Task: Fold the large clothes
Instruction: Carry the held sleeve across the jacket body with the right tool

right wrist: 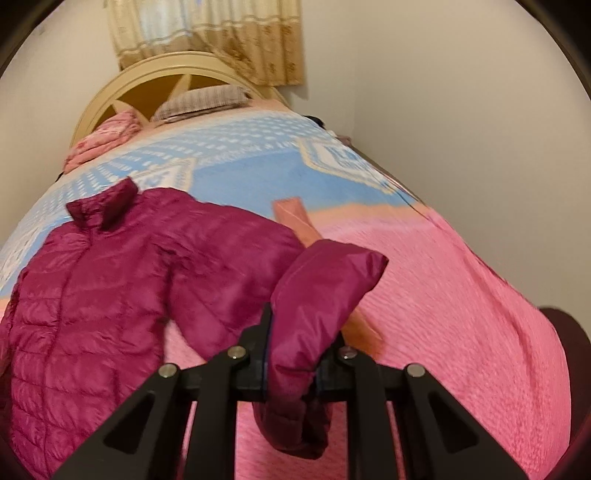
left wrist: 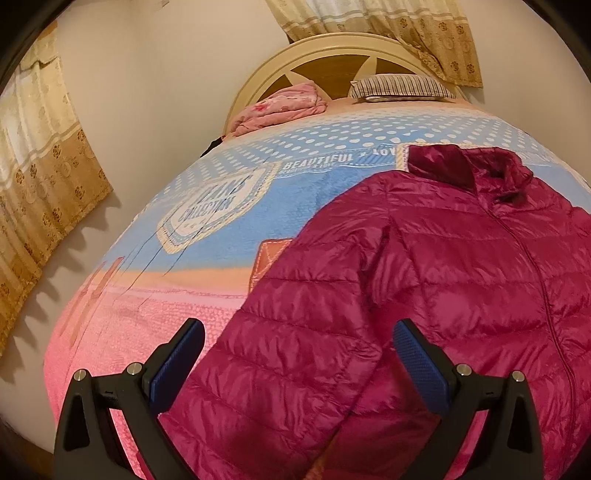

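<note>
**A:** Where is the garment?

**B:** A magenta quilted puffer jacket point(left wrist: 424, 277) lies front-up on a bed, zipped, with its stand-up collar pointing toward the headboard point(left wrist: 332, 55). It rests on a bedspread point(left wrist: 229, 229) that is blue with white dots near the head of the bed and pink near the foot.

**A:** What is the left claw doing?

**B:** The left claw point(left wrist: 299, 354) has its blue-padded fingers point(left wrist: 417, 358) spread wide apart, holding nothing. One jacket sleeve lies between and beneath the two fingers, running down toward the camera. Whether the pads touch the fabric cannot be told.

**A:** And the right claw?

**B:** In the right wrist view, the right claw point(right wrist: 295, 354) is clamped on the jacket's other sleeve point(right wrist: 314, 295), close to the cuff. The sleeve rises from between the black fingers in a puffy bend, lifted off the pink part of the bedspread, while the jacket's body lies to the left of it. That view is somewhat blurred.

**A:** Anything else on the bed?

**B:** At the head sit a folded pink blanket point(left wrist: 284, 103) and a striped pillow point(left wrist: 402, 86), side by side against the arched cream headboard. Patterned beige curtains point(left wrist: 388, 29) hang behind it.
</note>
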Action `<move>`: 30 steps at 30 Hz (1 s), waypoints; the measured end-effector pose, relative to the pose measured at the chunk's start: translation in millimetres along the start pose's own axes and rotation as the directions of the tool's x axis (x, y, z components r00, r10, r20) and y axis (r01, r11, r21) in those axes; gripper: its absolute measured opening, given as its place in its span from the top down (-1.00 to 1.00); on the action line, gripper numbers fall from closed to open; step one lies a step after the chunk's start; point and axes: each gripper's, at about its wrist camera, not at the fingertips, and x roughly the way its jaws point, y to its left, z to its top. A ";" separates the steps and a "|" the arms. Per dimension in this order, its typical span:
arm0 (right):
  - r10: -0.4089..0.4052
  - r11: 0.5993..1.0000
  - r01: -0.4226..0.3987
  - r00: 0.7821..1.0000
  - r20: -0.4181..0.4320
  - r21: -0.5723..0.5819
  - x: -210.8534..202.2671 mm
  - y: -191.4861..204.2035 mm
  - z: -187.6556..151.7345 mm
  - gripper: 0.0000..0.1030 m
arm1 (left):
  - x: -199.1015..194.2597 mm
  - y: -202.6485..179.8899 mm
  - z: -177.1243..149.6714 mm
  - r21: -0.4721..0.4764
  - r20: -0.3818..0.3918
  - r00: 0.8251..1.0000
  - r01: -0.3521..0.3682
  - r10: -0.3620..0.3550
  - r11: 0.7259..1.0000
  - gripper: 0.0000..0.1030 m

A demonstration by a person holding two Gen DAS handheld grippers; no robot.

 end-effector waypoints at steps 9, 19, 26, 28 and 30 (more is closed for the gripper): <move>0.080 0.989 -0.075 0.996 0.036 -0.125 -0.8 75.9 23.7 0.63 | 24.2 14.3 8.0 -0.084 -0.052 0.997 0.049 -0.053 0.995 -0.98; 0.172 0.944 -0.151 0.984 0.048 -0.292 4.6 182.1 32.5 0.63 | 39.3 8.3 6.6 -0.080 -0.061 0.993 0.093 -0.098 0.993 -0.98; 0.207 0.906 -0.183 0.978 0.021 -0.381 25.4 253.7 22.3 0.63 | 52.0 13.9 3.5 -0.073 -0.076 0.996 0.033 -0.039 0.997 -0.98; 0.193 0.898 -0.170 0.981 0.017 -0.406 29.5 270.0 17.5 0.63 | 54.1 16.1 3.5 -0.072 -0.076 0.997 0.015 -0.021 0.997 -0.98; 0.182 0.890 -0.161 0.983 0.009 -0.427 38.5 287.4 10.7 0.63 | 56.7 19.4 3.8 -0.071 -0.076 0.997 -0.003 -0.002 0.997 -0.98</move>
